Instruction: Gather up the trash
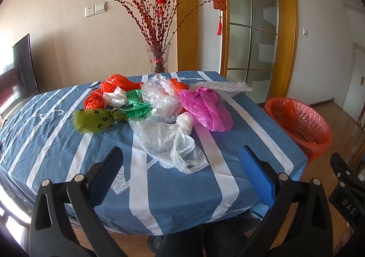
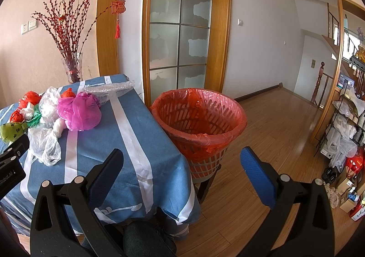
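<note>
Left wrist: my left gripper (image 1: 180,161) is spread wide and holds nothing. Just ahead of it on the desk (image 1: 95,165) lies a clear bag (image 1: 166,140); farther ahead sit a pink bag (image 1: 205,108) and a green bag (image 1: 91,120). The bin (image 1: 301,124) stands off to its right.

Right wrist: my right gripper (image 2: 182,161) is spread and holds nothing, with the bin (image 2: 200,120) straight ahead and the pink bag (image 2: 78,112) ahead to its left.

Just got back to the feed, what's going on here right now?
Nothing is picked up yet. Both the left gripper and right gripper are open and empty, held back from the table. A pile of crumpled plastic bags lies on the blue striped cloth. The red-lined bin stands beside the table, with no trash visible inside.
</note>
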Demonstrator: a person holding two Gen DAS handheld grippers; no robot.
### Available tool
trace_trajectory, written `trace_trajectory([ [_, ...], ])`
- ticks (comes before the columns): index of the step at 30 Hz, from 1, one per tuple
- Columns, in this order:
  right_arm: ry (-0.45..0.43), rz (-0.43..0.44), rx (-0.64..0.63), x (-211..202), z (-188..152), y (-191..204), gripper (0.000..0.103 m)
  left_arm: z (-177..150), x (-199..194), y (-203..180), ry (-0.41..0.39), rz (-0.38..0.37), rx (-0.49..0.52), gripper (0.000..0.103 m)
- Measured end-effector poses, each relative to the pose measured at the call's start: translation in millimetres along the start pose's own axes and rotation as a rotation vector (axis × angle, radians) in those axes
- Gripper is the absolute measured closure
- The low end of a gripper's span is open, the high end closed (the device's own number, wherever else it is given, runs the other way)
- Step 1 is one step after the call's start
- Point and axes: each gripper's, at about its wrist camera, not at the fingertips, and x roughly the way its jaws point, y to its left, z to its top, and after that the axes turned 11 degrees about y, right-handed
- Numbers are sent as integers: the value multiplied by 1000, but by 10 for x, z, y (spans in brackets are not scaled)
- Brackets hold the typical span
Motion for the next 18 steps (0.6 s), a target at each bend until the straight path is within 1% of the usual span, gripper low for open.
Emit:
trace_trajectory([
  [11, 2, -1, 0, -17, 24, 8, 2, 8, 24, 35, 13, -5, -2, 4],
  [18, 16, 1, 0, 58, -15, 13, 2, 22, 38, 61, 26, 5, -12, 4],
])
